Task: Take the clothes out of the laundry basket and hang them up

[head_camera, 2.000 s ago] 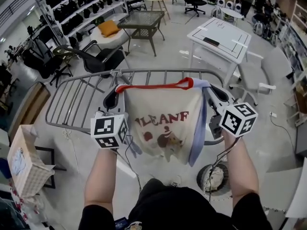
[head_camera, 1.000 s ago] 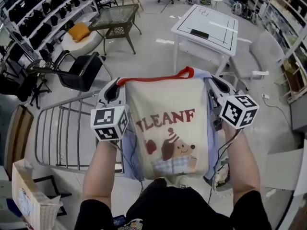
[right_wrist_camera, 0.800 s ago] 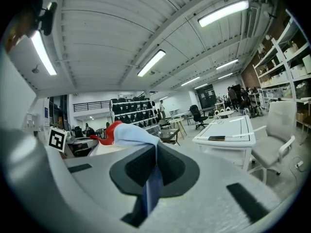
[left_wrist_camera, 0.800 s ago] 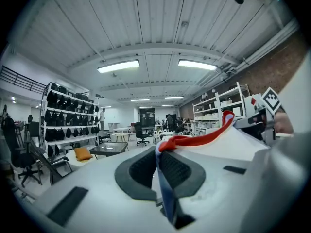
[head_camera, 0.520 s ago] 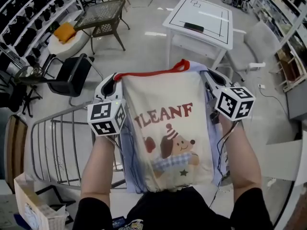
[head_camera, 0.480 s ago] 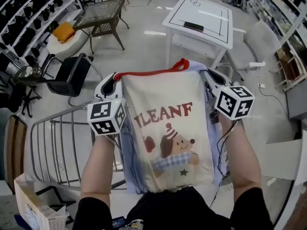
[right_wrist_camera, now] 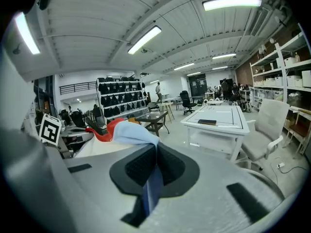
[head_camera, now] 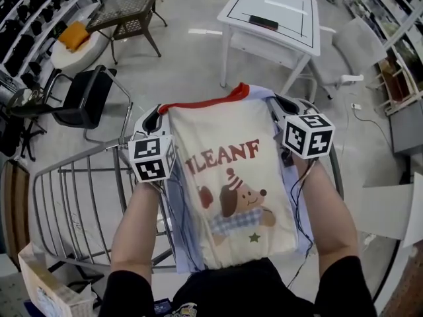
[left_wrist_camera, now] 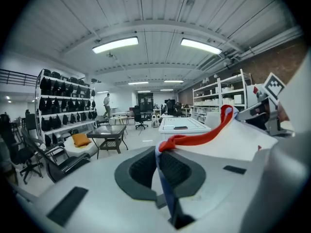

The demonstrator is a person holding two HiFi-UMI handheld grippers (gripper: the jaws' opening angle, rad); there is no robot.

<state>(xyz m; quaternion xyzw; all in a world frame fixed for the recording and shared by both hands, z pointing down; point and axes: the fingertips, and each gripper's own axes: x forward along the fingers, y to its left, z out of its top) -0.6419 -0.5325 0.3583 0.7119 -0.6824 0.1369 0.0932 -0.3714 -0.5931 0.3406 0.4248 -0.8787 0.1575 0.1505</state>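
Two grippers, the left gripper (head_camera: pixel 156 119) and the right gripper (head_camera: pixel 283 105), each pinch tight on one shoulder of one cream T-shirt (head_camera: pixel 231 190), spread between them above one grey drying rack (head_camera: pixel 73 203); one white table (head_camera: pixel 277 12) stands beyond that rack.

My right gripper (right_wrist_camera: pixel 155 154) has its 2 jaws pressed together on the T-shirt (right_wrist_camera: pixel 130 133), and a strip of its pale blue cloth runs down between the black pads. Past the jaws the blue fabric bunches up, with the red collar (right_wrist_camera: pixel 111 126) behind it and cream cloth lower left. My left gripper (right_wrist_camera: pixel 91 125) shows at the far left with its marker cube (right_wrist_camera: pixel 50 128). Ahead on the right stands a white surface (right_wrist_camera: pixel 228 116) carrying 1 dark flat thing (right_wrist_camera: pixel 207 122), with a white chair (right_wrist_camera: pixel 265 125) beside it.
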